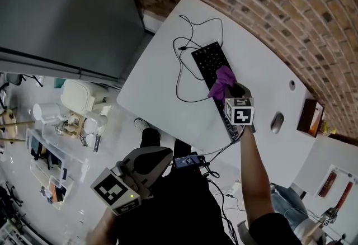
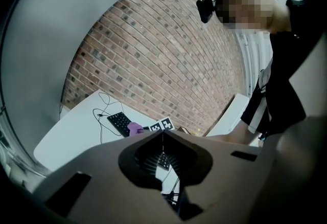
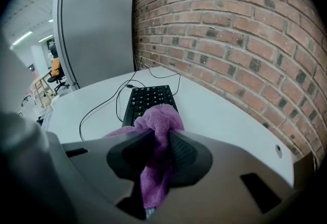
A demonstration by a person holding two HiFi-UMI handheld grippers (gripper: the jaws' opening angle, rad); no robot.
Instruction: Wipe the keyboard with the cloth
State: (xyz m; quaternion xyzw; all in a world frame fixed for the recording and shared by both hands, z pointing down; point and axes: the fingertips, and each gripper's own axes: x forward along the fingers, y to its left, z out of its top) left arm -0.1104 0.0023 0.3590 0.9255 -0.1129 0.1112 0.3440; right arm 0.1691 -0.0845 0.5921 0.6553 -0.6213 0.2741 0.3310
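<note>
A black keyboard lies slantwise on the white table, its cable looping off the far end. My right gripper is shut on a purple cloth that rests on the keyboard's middle. In the right gripper view the cloth bunches between the jaws, with the keyboard's far keys showing beyond. My left gripper hangs low off the table's near edge, by the person's body. Its jaws meet in a thin seam with nothing between them. It looks toward the keyboard from afar.
A grey mouse lies right of the keyboard, near a brown box. A brick wall runs behind the table. A tall grey cabinet stands at the left, with cluttered shelves on the floor below.
</note>
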